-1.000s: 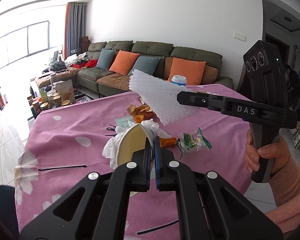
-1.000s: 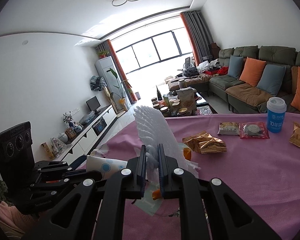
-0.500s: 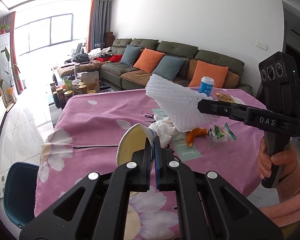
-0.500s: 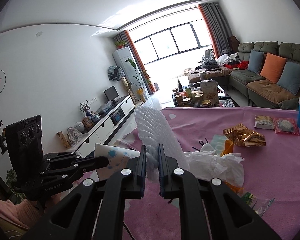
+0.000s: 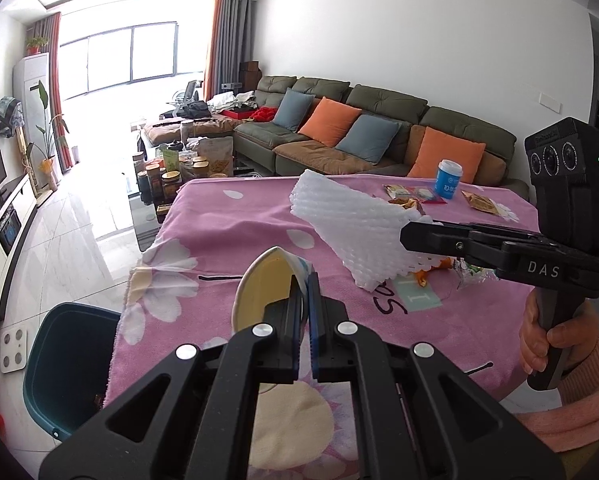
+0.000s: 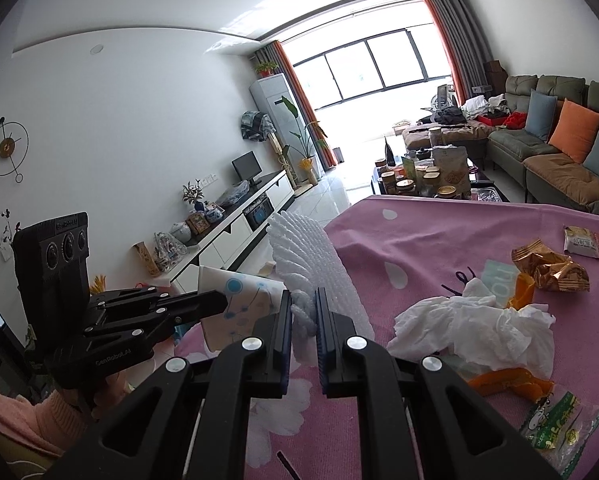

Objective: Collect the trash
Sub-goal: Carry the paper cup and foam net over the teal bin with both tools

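Over a table draped in a pink flower-printed cloth [image 5: 239,224], we see our left gripper [image 5: 304,280] clamped on the rim of a flattened paper cup, pale yellow inside with blue dots on its white outside [image 5: 261,284], lifted above the near left part of the cloth; from the right-hand camera the same cup [image 6: 239,300] shows just left of our right gripper [image 6: 302,300], beyond the table's left edge. Our right gripper, its black arm marked DAS in the left-hand view [image 5: 409,236], is pinched shut on a white foam-net fruit sleeve [image 5: 351,232], which fans out up and away from the jaws, clear of the cloth [image 6: 307,256]. A dark teal plastic bin [image 5: 59,364] stands on the tiled floor just off the table's near left corner, below and left of the cup. On the cloth to the right lie a crumpled white tissue [image 6: 471,328], orange peel pieces [image 6: 507,384], a green-and-clear snack wrapper [image 6: 559,428] and a crumpled gold foil wrapper [image 6: 551,268], the tissue and peel touching. At the far right of the table stands a blue paper cup with a white lid [image 5: 448,180] beside flat snack packets [image 5: 415,194]. A hand in a pink sleeve [image 5: 539,340] grips the right handle. A green sofa with orange and blue cushions [image 5: 379,120] lines the far wall
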